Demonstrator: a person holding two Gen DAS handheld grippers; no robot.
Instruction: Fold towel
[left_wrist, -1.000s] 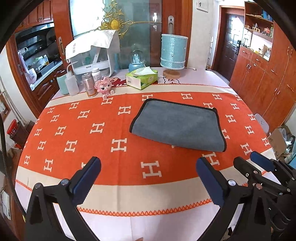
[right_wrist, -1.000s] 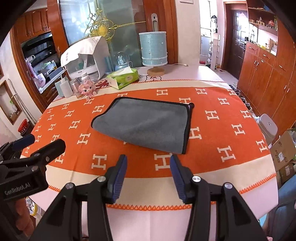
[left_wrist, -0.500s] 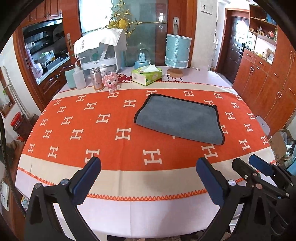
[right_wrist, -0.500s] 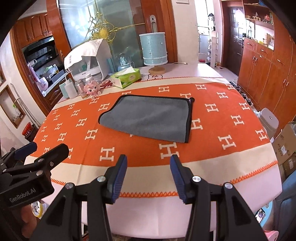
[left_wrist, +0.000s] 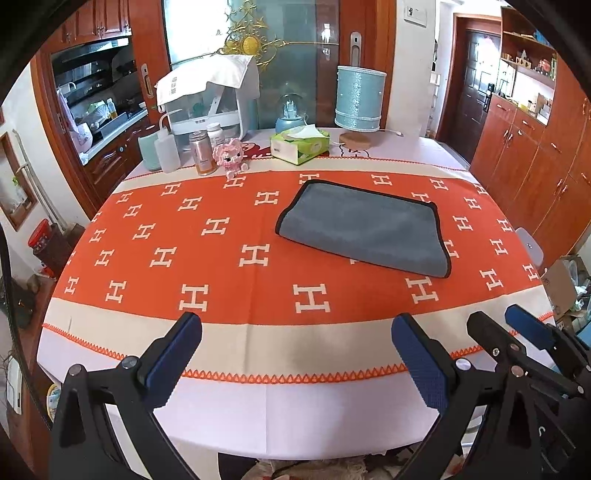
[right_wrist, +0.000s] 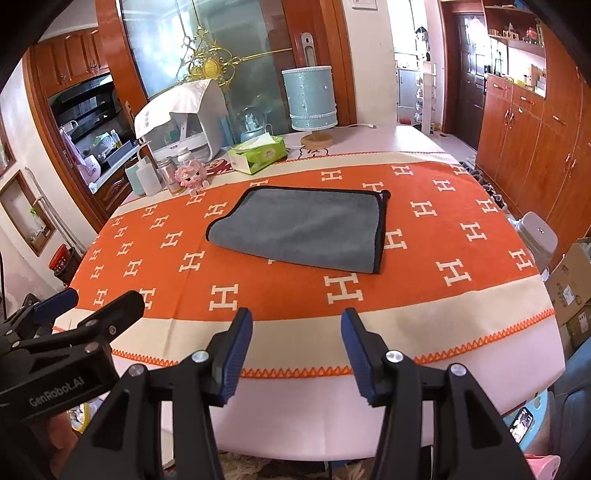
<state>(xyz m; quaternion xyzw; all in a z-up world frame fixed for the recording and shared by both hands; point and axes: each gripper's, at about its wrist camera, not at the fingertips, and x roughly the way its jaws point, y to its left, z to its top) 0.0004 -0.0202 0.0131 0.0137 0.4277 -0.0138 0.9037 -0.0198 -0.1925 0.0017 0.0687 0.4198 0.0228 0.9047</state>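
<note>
A grey towel (left_wrist: 364, 227) with a black hem lies folded flat on the orange tablecloth (left_wrist: 221, 258), right of the table's middle. It also shows in the right wrist view (right_wrist: 306, 229). My left gripper (left_wrist: 295, 350) is open and empty, held off the table's near edge. My right gripper (right_wrist: 297, 343) is open and empty, also back over the near edge. The right gripper shows at the lower right of the left wrist view (left_wrist: 509, 332). The left gripper shows at the lower left of the right wrist view (right_wrist: 92, 302).
Along the far edge stand a green tissue box (left_wrist: 299, 146), a blue lamp (left_wrist: 358, 99), a snow globe (left_wrist: 291, 112), a pink toy (left_wrist: 232, 157), several bottles (left_wrist: 203, 151) and a white appliance (left_wrist: 210, 99). Wooden cabinets (left_wrist: 535, 166) line the right wall.
Both grippers have drawn back and up from the table, so more of the near edge shows. The towel has not moved. Both grippers stay open.
</note>
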